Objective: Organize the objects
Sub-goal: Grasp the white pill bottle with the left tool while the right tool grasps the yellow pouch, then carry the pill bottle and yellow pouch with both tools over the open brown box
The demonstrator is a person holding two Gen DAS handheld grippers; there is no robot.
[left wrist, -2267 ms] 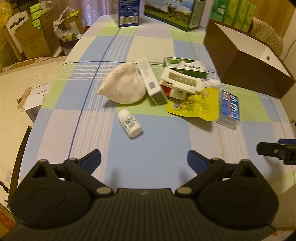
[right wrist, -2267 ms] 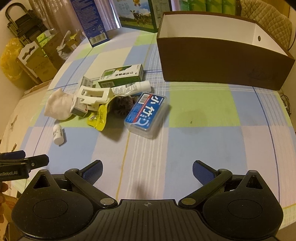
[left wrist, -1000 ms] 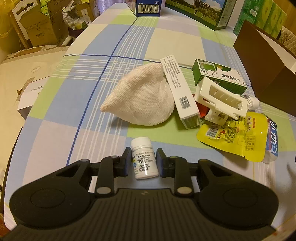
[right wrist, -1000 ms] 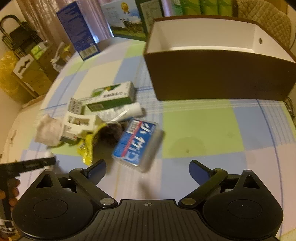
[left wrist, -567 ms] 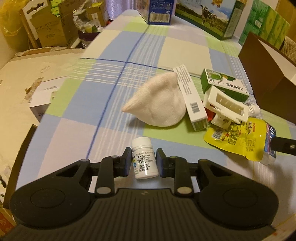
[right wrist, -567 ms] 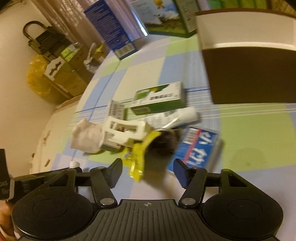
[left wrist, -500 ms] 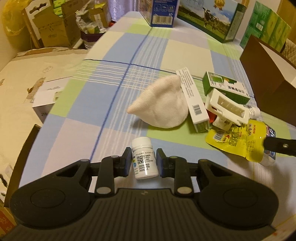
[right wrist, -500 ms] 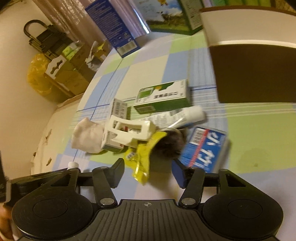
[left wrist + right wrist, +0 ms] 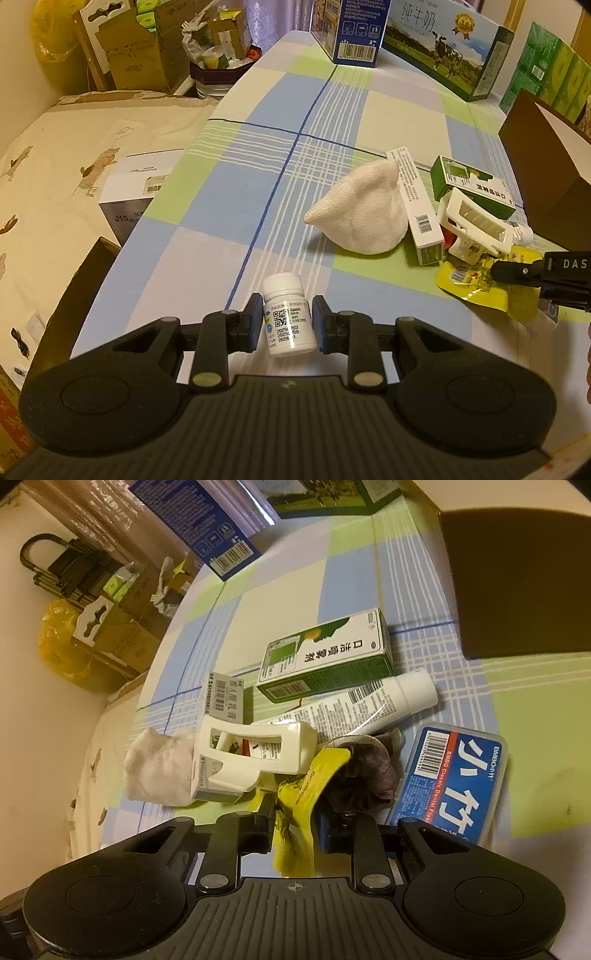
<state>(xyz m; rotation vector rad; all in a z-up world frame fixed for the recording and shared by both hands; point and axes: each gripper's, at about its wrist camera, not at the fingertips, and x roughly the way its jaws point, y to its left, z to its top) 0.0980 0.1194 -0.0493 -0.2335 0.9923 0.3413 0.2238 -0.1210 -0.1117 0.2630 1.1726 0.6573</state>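
On the checked table [image 9: 332, 110], between the left gripper [image 9: 288, 321] fingers [image 9: 253, 321]: a small white pill bottle [image 9: 290, 317], upright, pinched at both sides, cap above the pads. Seen only from the left wrist: a white cloth pouch [image 9: 364, 214] beside a long white box [image 9: 415, 206], and the right gripper's black tip [image 9: 517, 271] reaching over the yellow pouch [image 9: 480, 284]. From the right wrist, up close: right gripper [image 9: 295, 825] closed on the yellow pouch [image 9: 299, 812], fingers [image 9: 264, 823] pressing either side of it. Shown there too: a dark crumpled item [image 9: 360, 771] touching the pouch, a white tube [image 9: 369, 701] under the green box [image 9: 325, 664], a cream plastic clip [image 9: 251, 753], and a blue dental-floss case [image 9: 452, 779] just beside the right finger. Brown bin [image 9: 517, 583] well apart, at the far right.
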